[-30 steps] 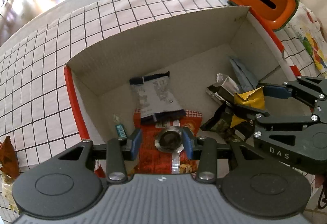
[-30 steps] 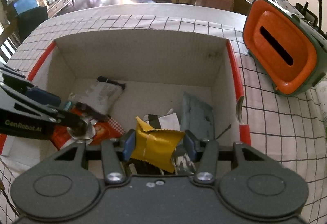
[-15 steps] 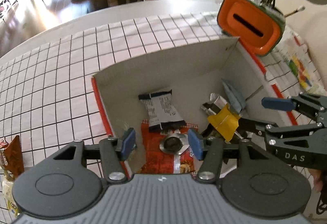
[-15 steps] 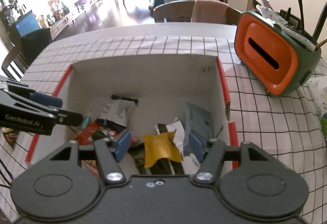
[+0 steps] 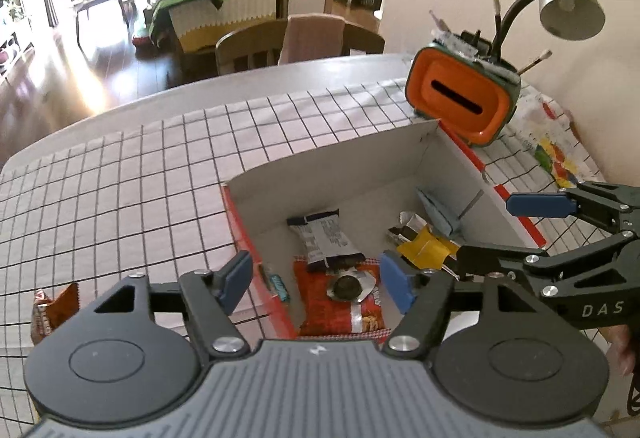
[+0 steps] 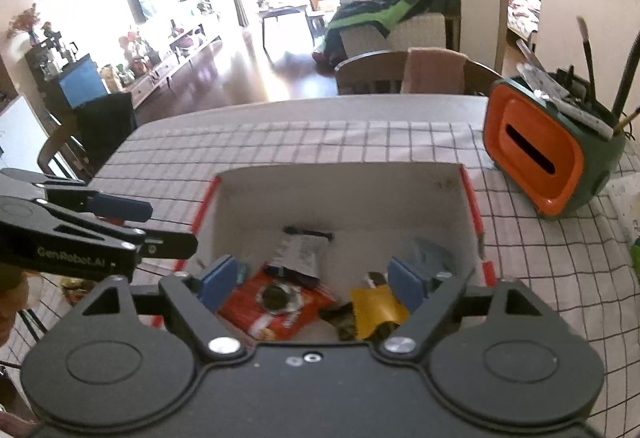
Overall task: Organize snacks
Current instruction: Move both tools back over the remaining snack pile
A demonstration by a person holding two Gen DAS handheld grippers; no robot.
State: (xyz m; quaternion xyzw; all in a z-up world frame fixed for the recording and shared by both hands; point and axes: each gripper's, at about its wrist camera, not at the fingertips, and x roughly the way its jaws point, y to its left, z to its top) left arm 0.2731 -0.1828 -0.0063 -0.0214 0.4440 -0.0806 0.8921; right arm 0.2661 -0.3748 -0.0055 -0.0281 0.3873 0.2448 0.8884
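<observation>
Checked tablecloth [image 5: 120, 190] bare beyond box rim [image 5: 236, 222]; both grippers agape above.

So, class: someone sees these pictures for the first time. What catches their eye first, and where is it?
Probably the orange box with a dark slot, standing on the checked tablecloth beyond the far right corner of the cardboard box. Next, the red packet with a round foil snack on it, and the yellow wrapper to its right, all lying inside the cardboard box.

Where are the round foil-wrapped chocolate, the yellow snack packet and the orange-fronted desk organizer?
Round foil-wrapped chocolate [image 5: 347, 287]: left wrist view, dark centre.
Yellow snack packet [image 5: 425, 249]: left wrist view, wrapper's middle.
Orange-fronted desk organizer [image 6: 534, 158]: right wrist view, orange face.
</observation>
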